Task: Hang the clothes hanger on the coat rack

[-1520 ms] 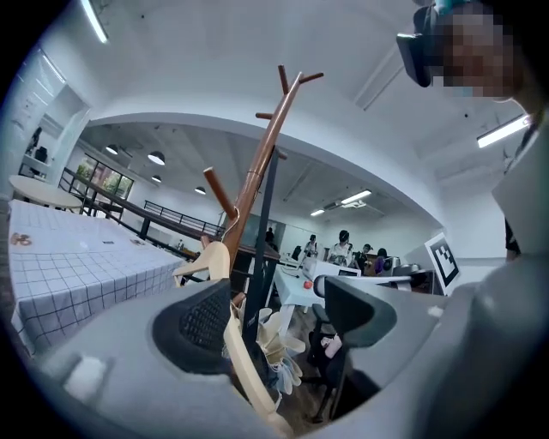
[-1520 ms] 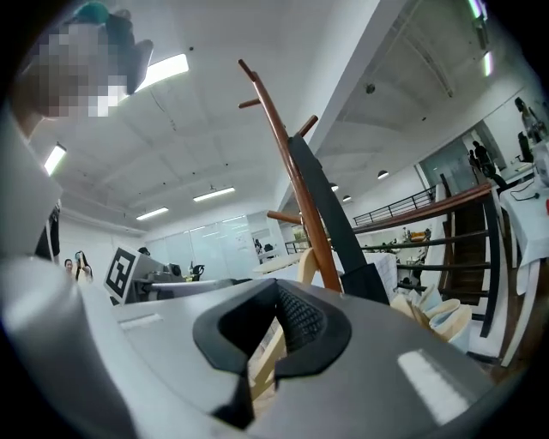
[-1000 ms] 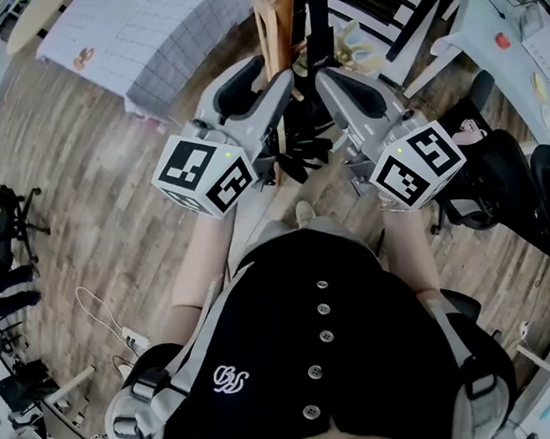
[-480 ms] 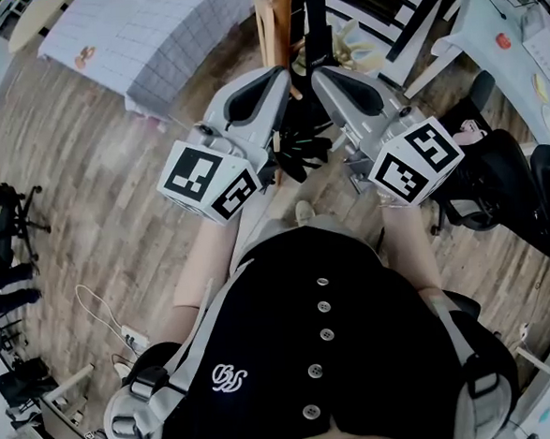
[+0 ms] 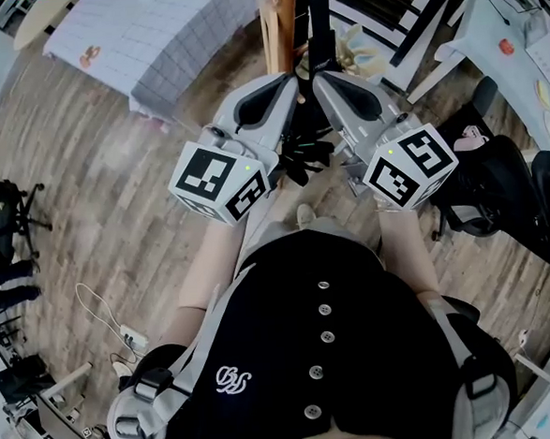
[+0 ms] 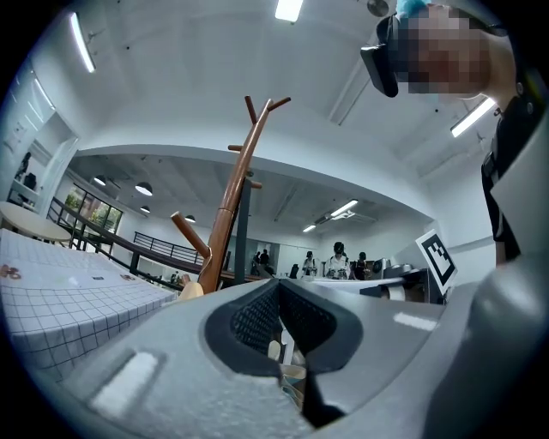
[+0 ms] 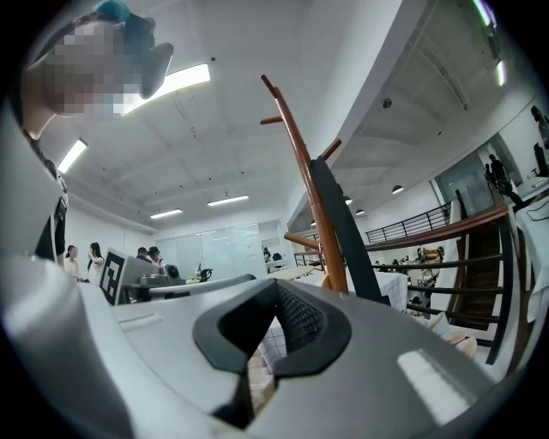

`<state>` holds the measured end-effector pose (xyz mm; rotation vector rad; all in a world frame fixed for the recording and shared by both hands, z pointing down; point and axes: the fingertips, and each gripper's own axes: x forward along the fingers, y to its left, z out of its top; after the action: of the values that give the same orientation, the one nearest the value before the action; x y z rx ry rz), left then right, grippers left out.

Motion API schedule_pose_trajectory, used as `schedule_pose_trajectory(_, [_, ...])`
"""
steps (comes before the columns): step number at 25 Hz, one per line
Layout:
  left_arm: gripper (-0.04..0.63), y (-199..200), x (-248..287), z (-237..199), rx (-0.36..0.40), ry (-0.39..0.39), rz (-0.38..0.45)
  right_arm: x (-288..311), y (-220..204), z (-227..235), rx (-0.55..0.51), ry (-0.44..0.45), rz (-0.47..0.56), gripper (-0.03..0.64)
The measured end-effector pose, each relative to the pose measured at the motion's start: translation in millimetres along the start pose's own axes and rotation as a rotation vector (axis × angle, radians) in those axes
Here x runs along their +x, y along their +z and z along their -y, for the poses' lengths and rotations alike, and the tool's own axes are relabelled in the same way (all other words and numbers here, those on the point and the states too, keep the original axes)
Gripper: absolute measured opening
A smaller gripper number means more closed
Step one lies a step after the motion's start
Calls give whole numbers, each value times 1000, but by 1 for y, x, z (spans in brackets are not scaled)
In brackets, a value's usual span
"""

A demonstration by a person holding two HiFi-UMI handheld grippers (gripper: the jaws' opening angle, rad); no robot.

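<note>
The left tool (image 6: 278, 290) has its jaws closed tip to tip with nothing between them, and the right tool (image 7: 276, 291) is closed and empty likewise. In the head view the two sit side by side at upper centre, tips almost meeting. Just beyond them the wooden coat rack (image 5: 284, 16) stands at top centre beside a dark pole (image 5: 317, 14), with a checked surface (image 5: 149, 35) at upper left.
</note>
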<state>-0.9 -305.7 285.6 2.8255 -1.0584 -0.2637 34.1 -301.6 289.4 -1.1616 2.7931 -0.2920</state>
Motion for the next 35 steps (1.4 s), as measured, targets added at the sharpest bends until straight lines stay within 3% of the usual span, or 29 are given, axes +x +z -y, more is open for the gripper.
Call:
schedule_pose_trajectory(9, [0,-19,0,-9,6,46,-56,-3,-17,5,3,-26,-33,0])
schedule_pose_trajectory(25, [-2,-36,-4,-10,-41,40,-101,0,-26,1,10,4,-74,0])
schedule_pose_trajectory(35, [0,-37,-9,-10,-29,29,-116,-3,-35,1,-1,10,-110,0])
